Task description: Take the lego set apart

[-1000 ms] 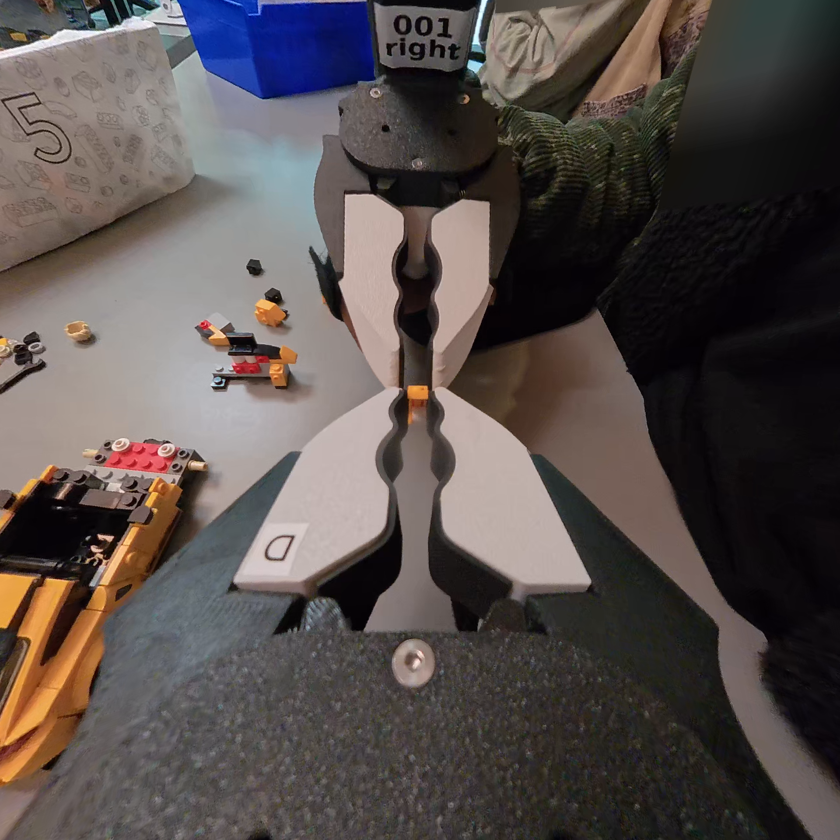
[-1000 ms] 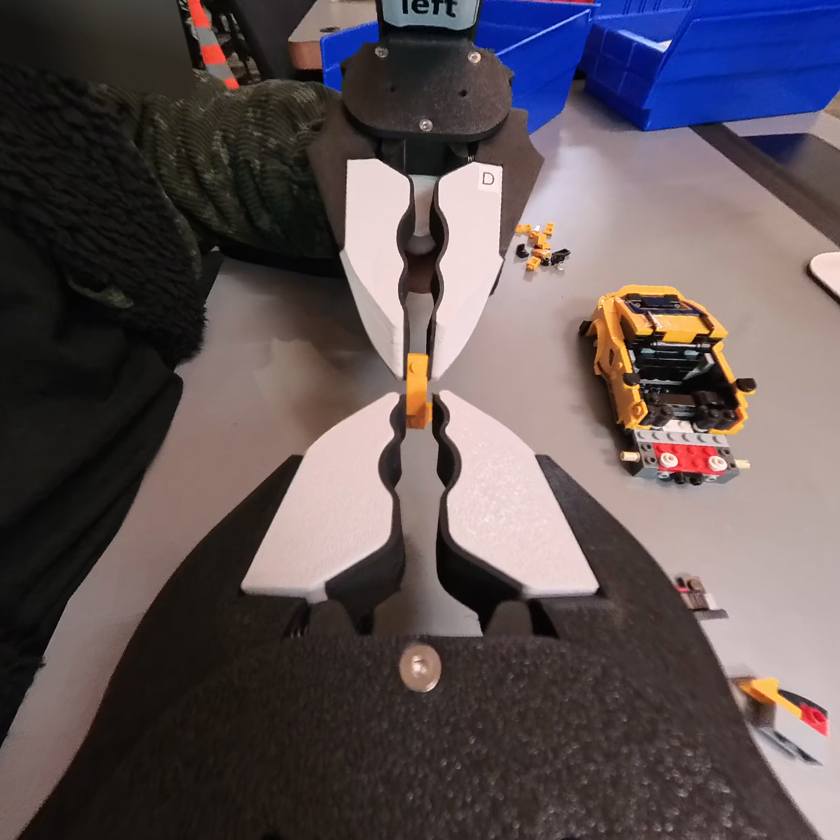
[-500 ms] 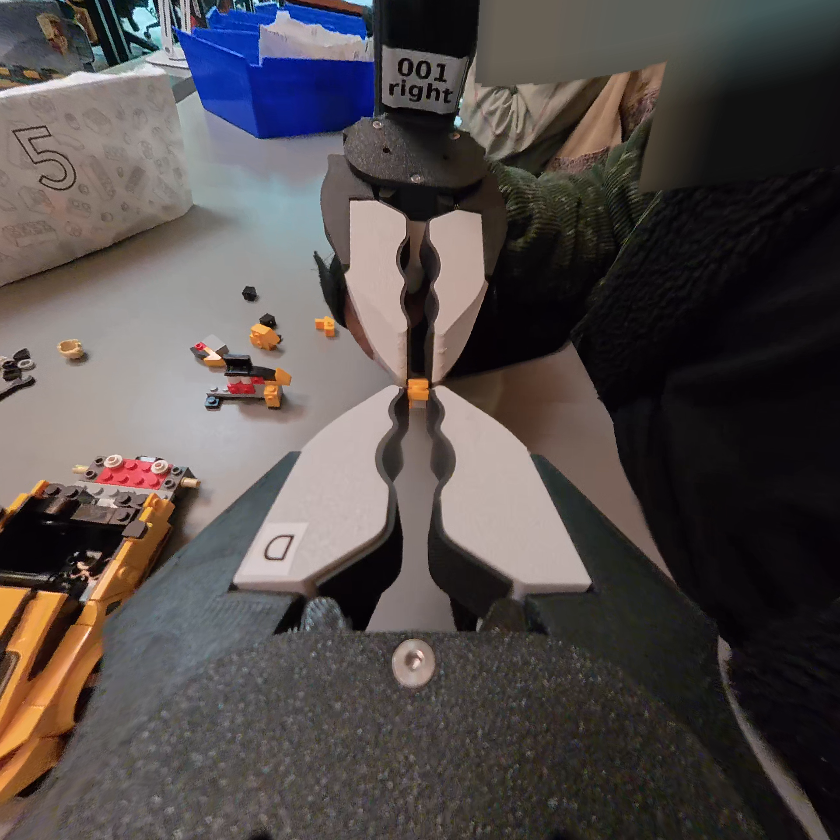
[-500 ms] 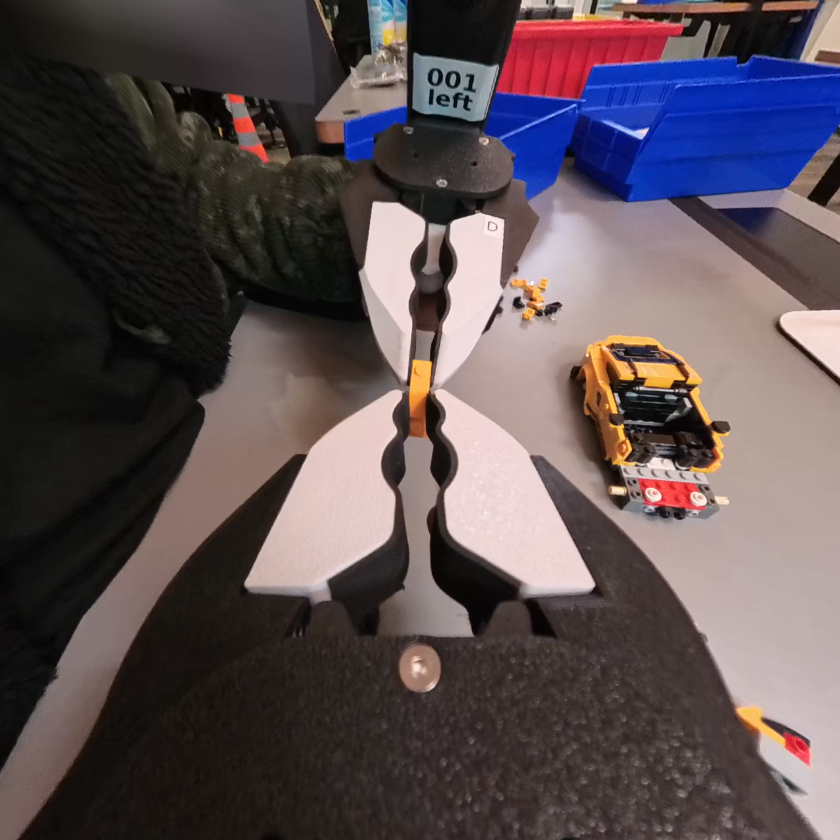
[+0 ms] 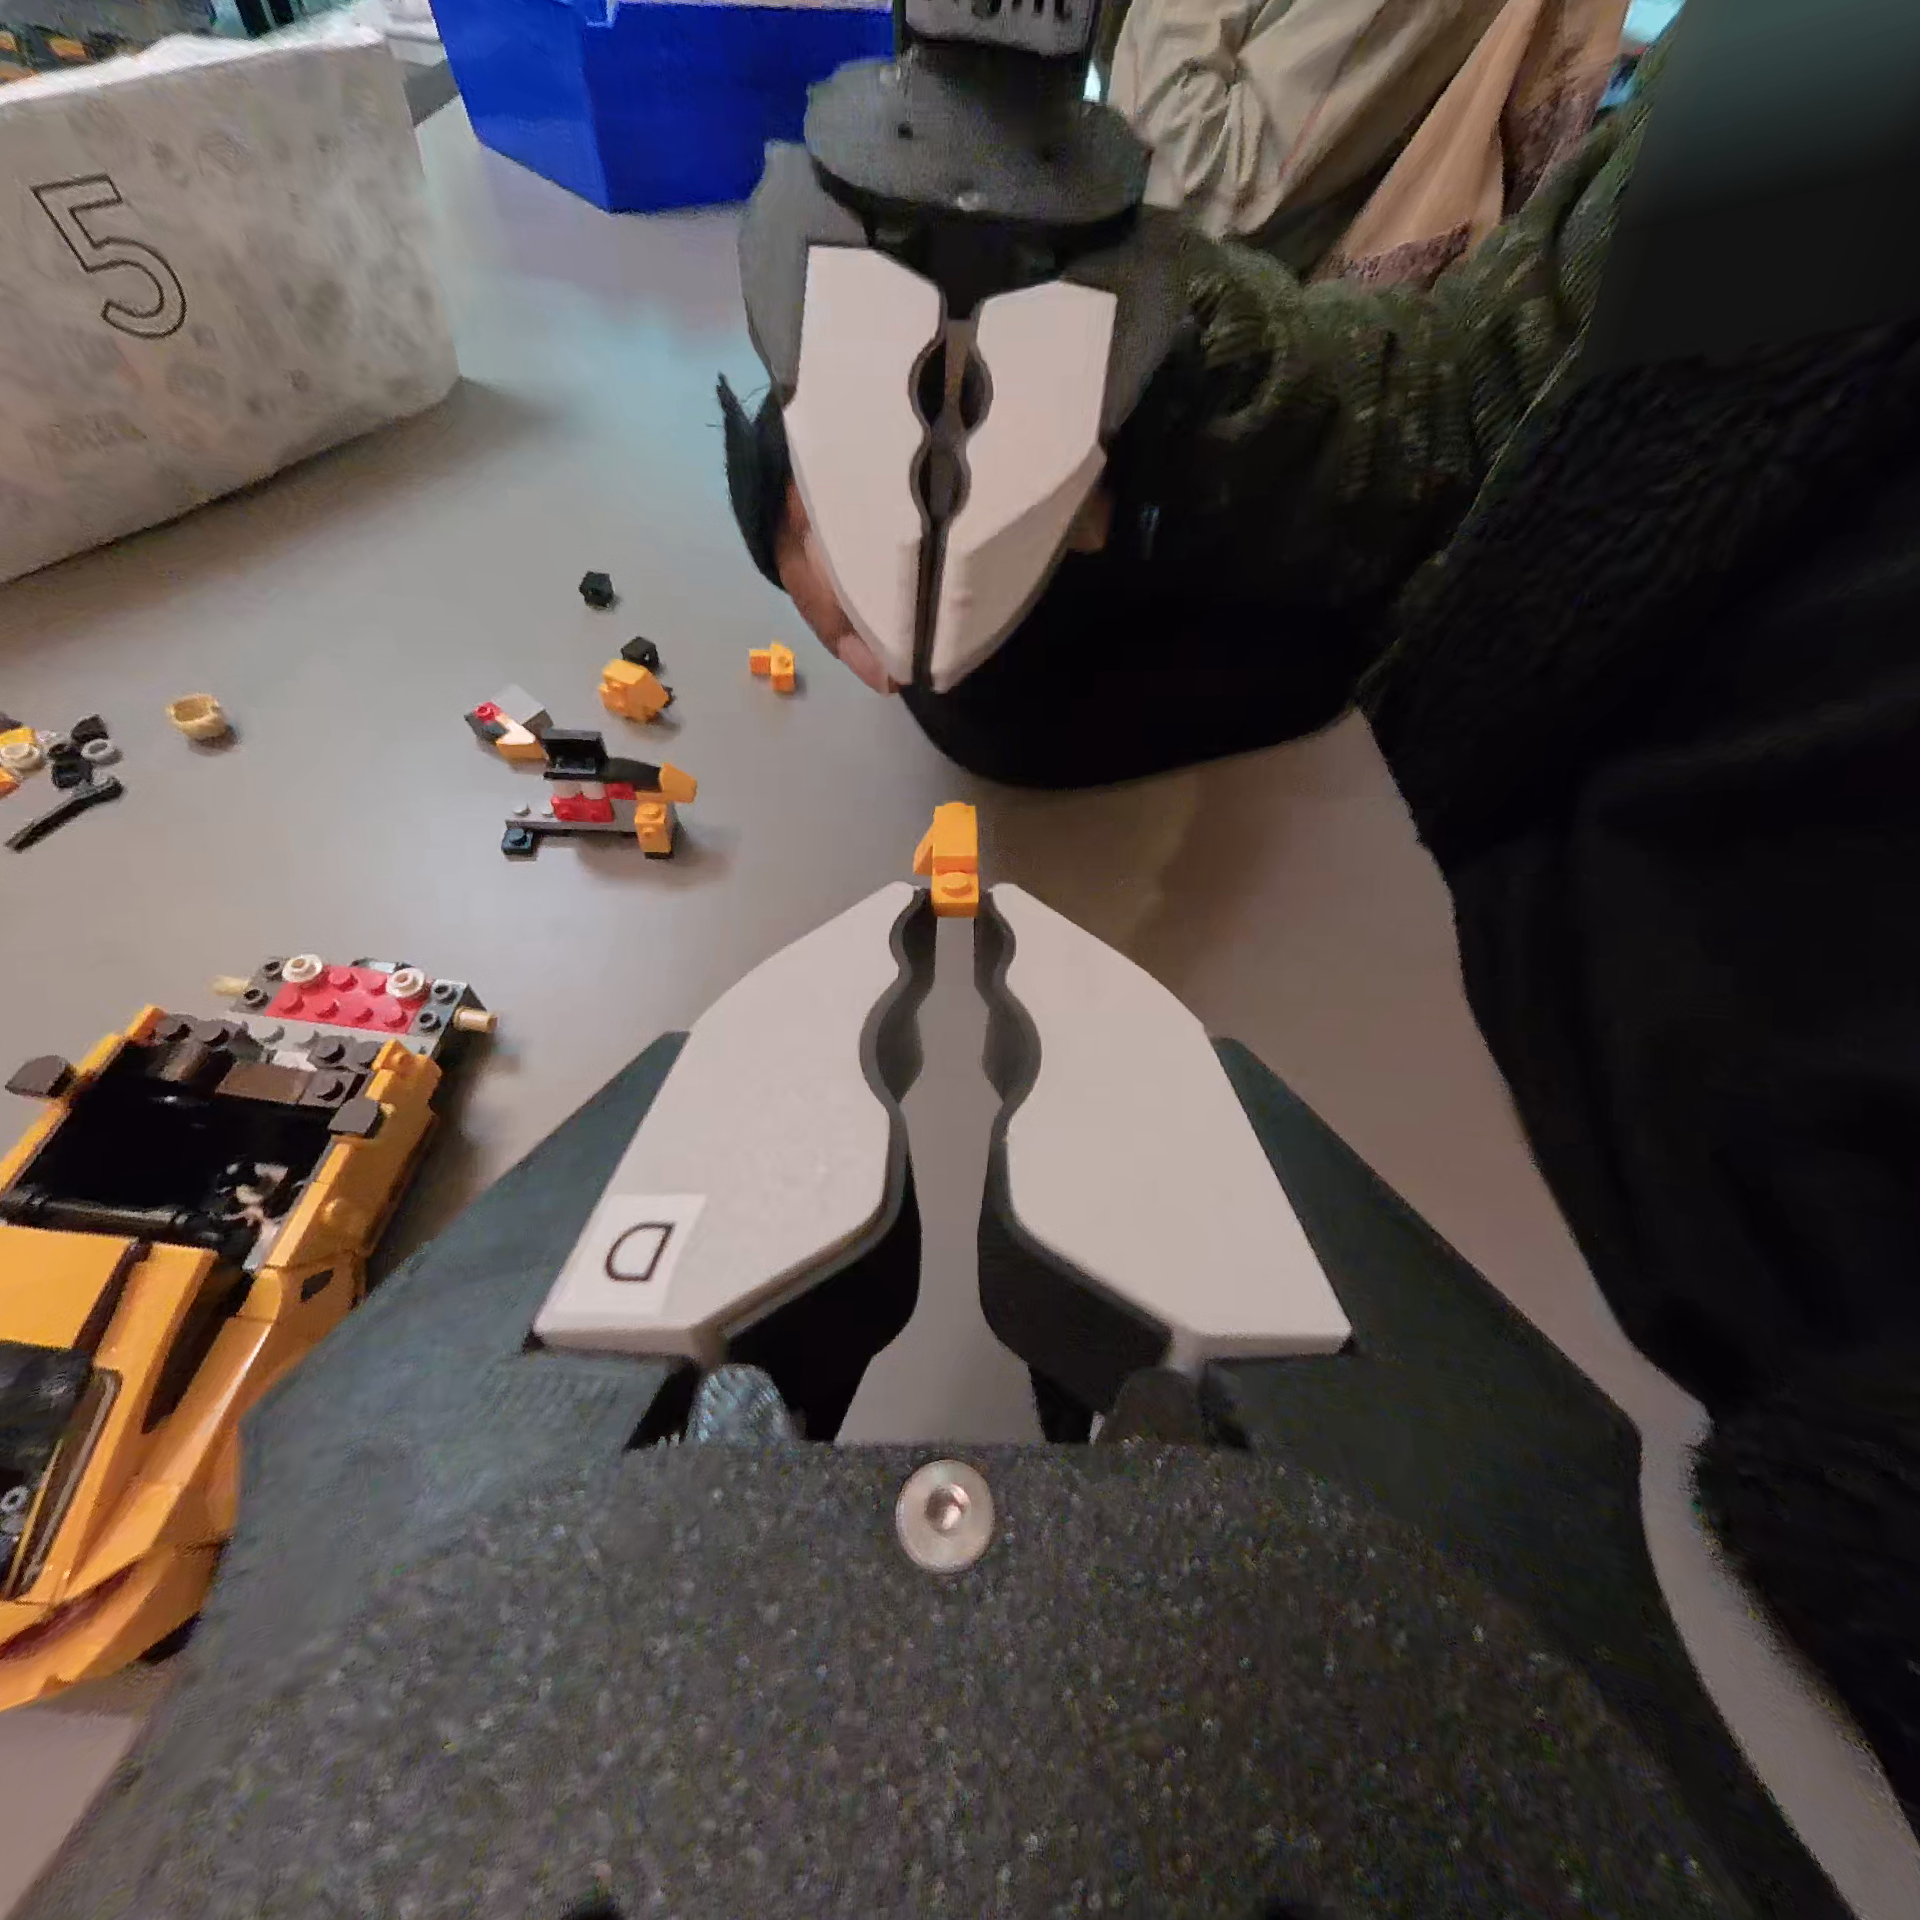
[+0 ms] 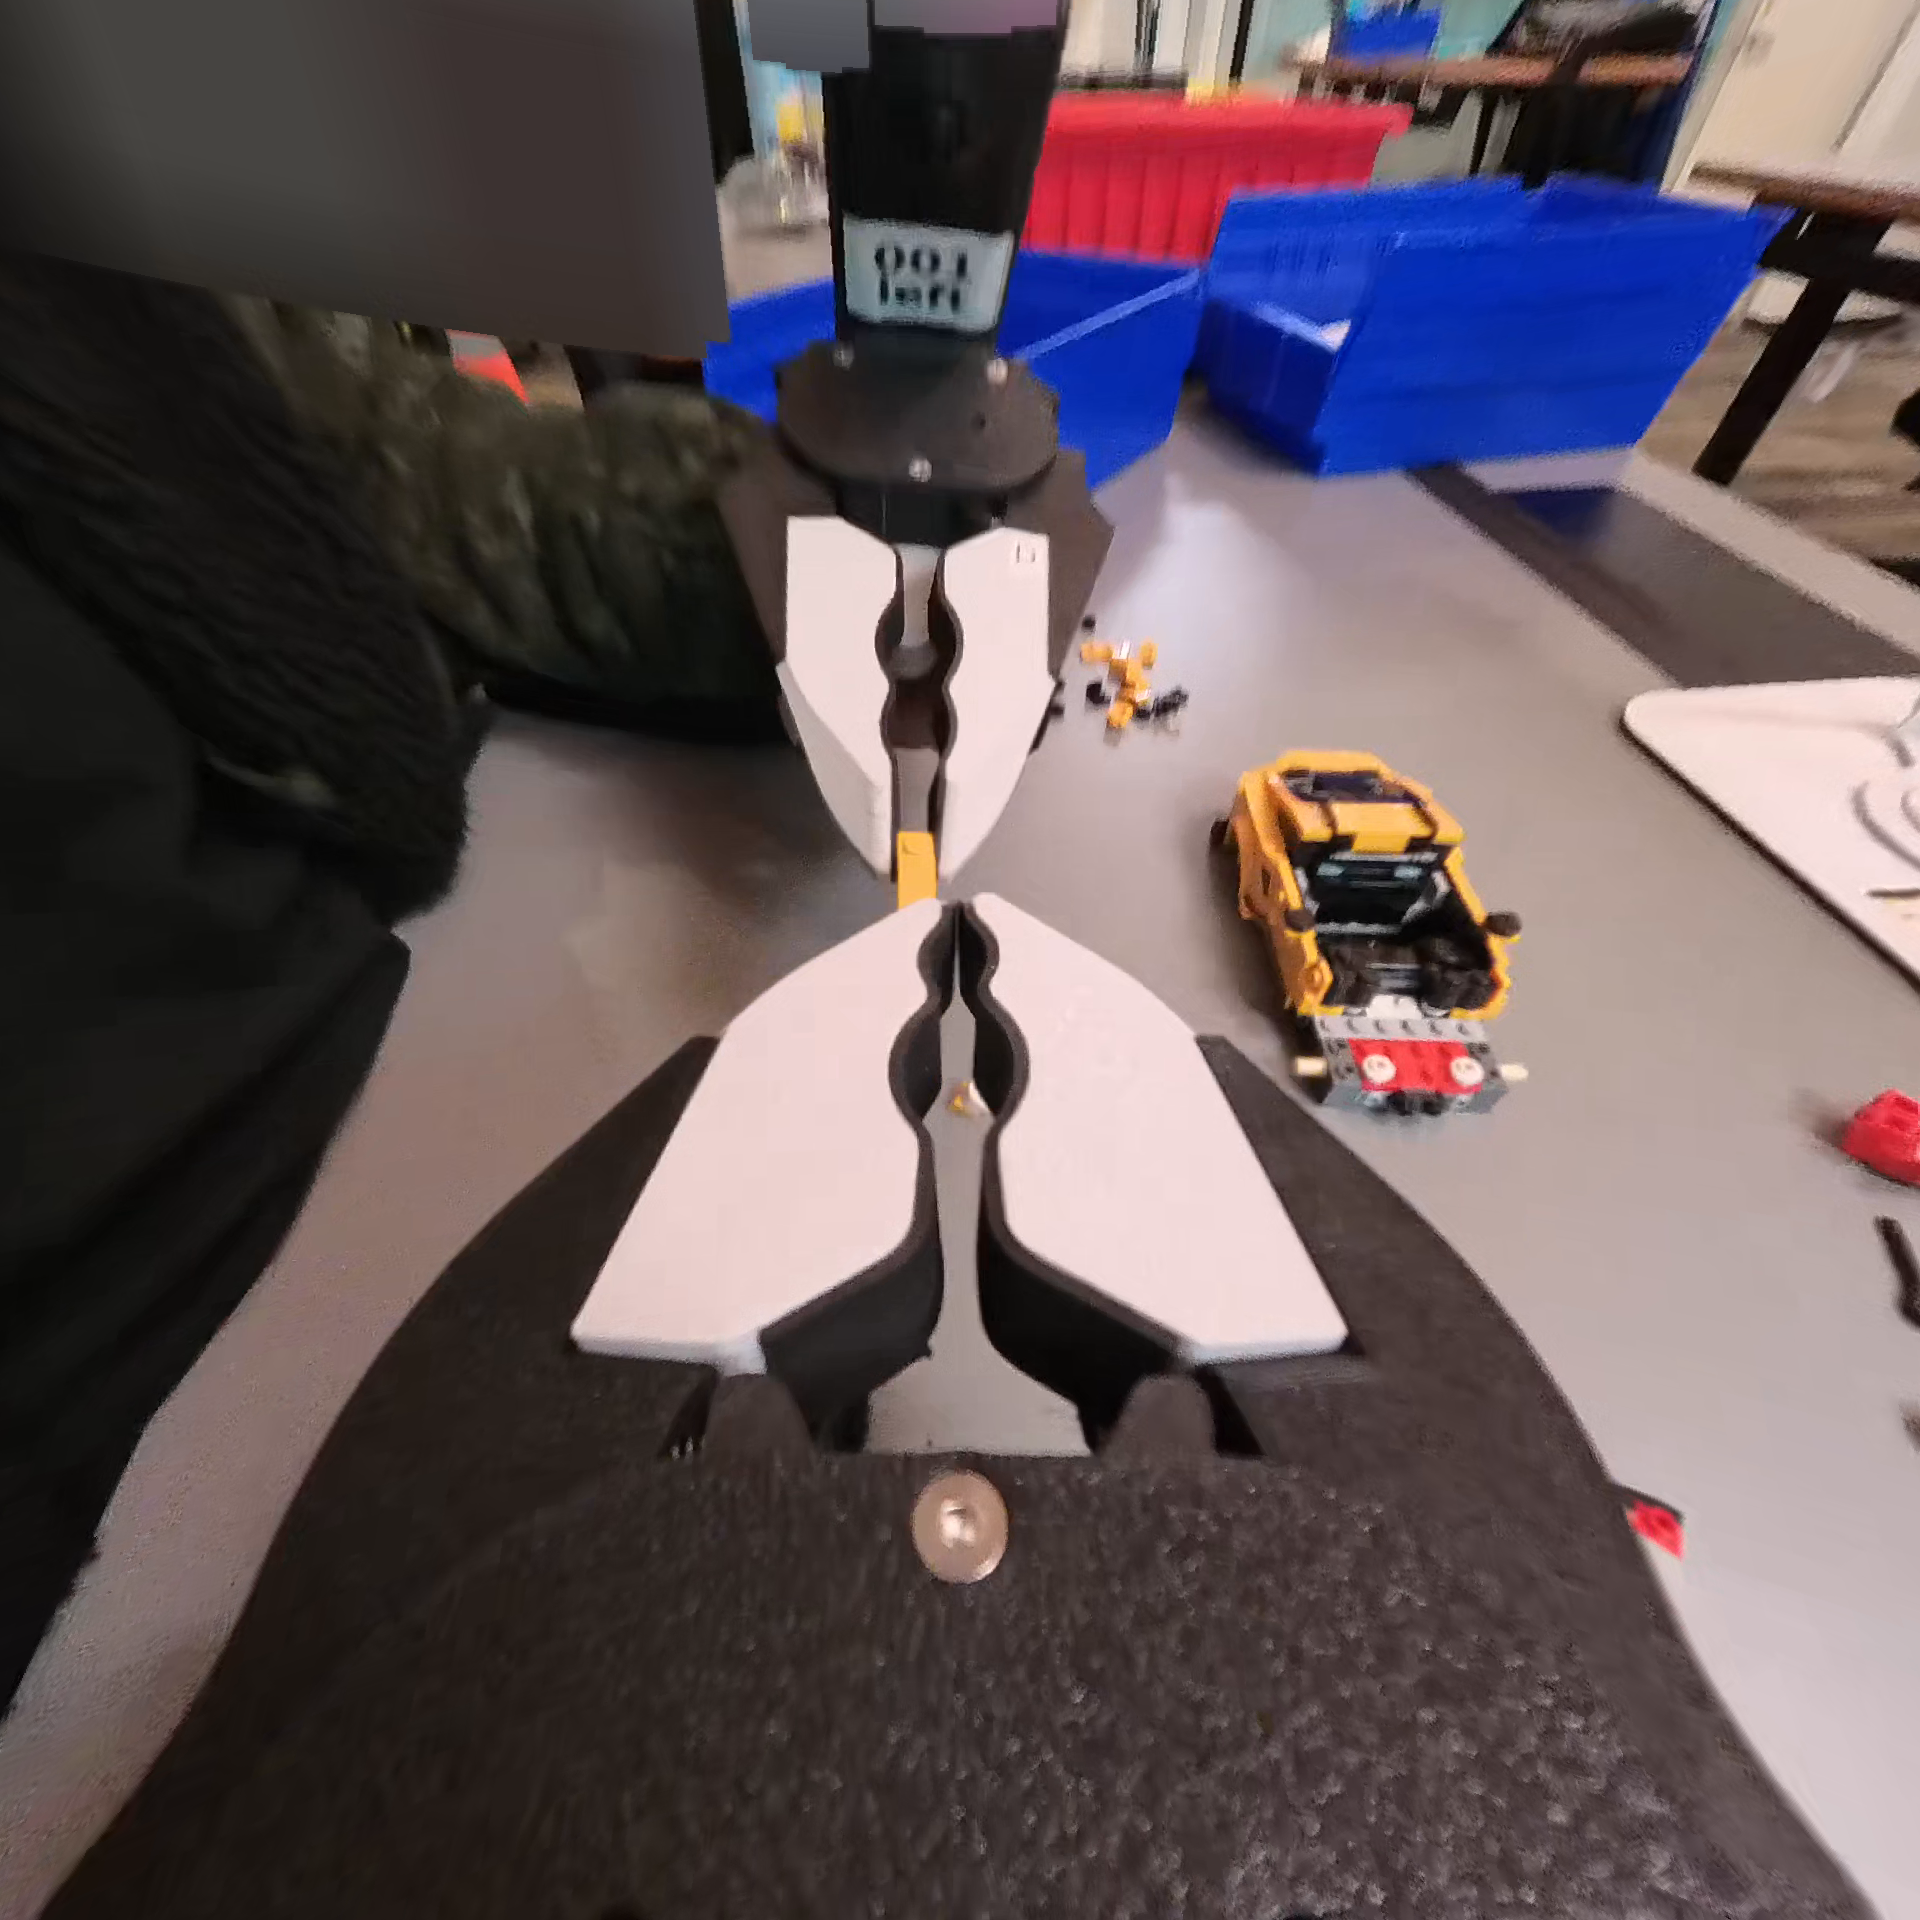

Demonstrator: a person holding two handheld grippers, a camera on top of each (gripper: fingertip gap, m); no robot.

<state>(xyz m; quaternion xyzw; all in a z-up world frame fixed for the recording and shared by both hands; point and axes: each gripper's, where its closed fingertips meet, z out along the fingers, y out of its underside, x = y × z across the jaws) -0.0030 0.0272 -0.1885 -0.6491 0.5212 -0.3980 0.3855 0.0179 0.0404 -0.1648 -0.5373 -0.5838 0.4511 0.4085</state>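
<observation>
An orange piece [image 5: 954,862] is pinched at the fingertips of the left gripper [image 5: 951,902], with most of it projecting past the tips. Half a second ago the same piece was clamped from both ends, the two grippers tip to tip; now it is held by the left one alone. The right gripper [image 5: 923,681] has been drawn back to the far side and is seen clenched on nothing, its fingers pressed together with no brick visible between them. In the right wrist view the right gripper [image 6: 954,914] is shown with its tips meeting, just short of the piece [image 6: 916,868] gripped by the left gripper [image 6: 918,883] beyond it. A tiny orange bit [image 6: 962,1103] is seen through the gap between the right fingers, apparently on the table [image 5: 436,582]; where exactly it lies cannot be told. The partly stripped yellow car [image 5: 197,1226] stands on the table at the near left of the left view, and loose bricks [image 5: 582,769] are scattered farther off, well apart from both grippers.
</observation>
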